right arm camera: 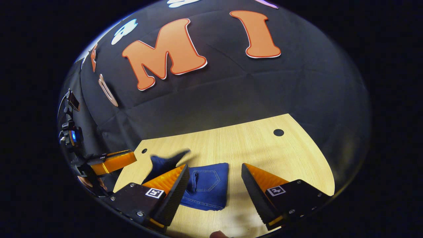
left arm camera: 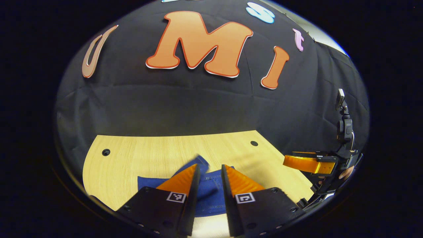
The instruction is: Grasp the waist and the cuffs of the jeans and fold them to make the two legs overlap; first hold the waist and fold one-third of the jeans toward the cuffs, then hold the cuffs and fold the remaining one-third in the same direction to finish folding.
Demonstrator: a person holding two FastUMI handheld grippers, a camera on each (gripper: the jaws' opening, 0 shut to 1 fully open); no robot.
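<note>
The blue jeans (left arm camera: pixel 211 195) lie as a folded bundle on the wooden table (left arm camera: pixel 145 155). My left gripper (left arm camera: pixel 210 167) hovers over the bundle, open, with the denim showing through the gap between its fingers. A blurred flap of denim (left arm camera: pixel 201 161) sticks up at the bundle's far edge, by the left fingertip. In the right gripper view the folded jeans (right arm camera: pixel 206 191) show a back pocket on top, and the same flap (right arm camera: pixel 165 160) rises at their left. My right gripper (right arm camera: pixel 214 167) stands wide open above the table, its left finger over the bundle's left part.
The right gripper (left arm camera: pixel 297 162) hangs off the table's right side in the left gripper view, held by a hand (left arm camera: pixel 347 172). The left gripper (right arm camera: pixel 122 160) sits at the table's left in the right gripper view. Round holes (left arm camera: pixel 105 152) (right arm camera: pixel 278 132) mark the tabletop near its back edge.
</note>
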